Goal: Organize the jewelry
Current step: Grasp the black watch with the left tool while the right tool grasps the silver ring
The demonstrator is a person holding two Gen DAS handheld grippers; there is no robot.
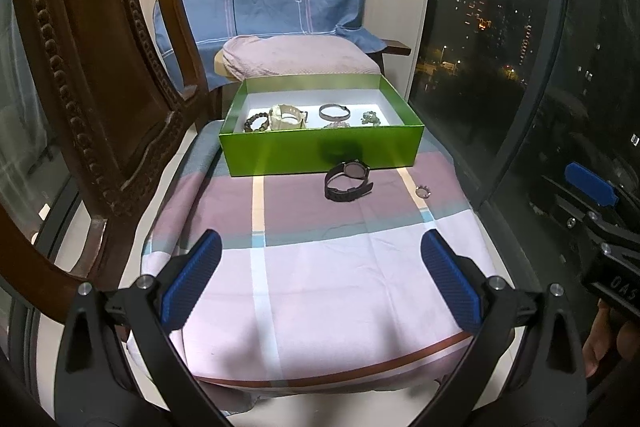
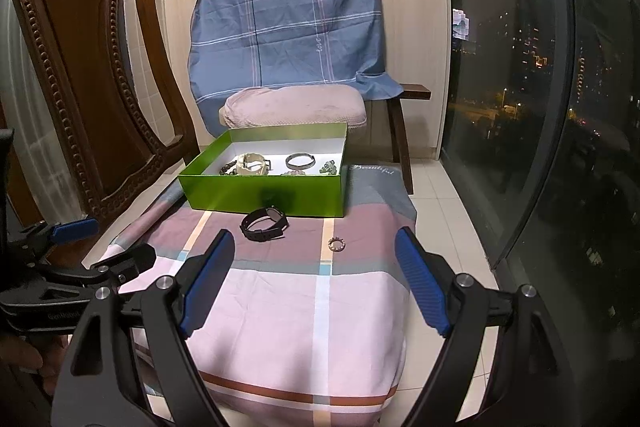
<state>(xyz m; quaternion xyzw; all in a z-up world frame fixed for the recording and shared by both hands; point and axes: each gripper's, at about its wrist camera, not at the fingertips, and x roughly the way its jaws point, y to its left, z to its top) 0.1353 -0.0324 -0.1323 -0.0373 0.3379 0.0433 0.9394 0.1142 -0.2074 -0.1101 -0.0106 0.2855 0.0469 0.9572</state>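
Left gripper (image 1: 322,281) and right gripper (image 2: 314,277) both sit at the bottom of their frames, fingers spread wide and holding nothing, above the checked cloth (image 1: 320,287). At frame centre the green box (image 1: 320,151) holds a cream watch (image 1: 286,117), a beaded bracelet (image 1: 256,123) and a metal bangle (image 1: 334,111) (other small pieces unclear). Just below the box, a black watch (image 2: 264,223) and a small ring (image 2: 337,243) lie on the cloth, apart from each other.
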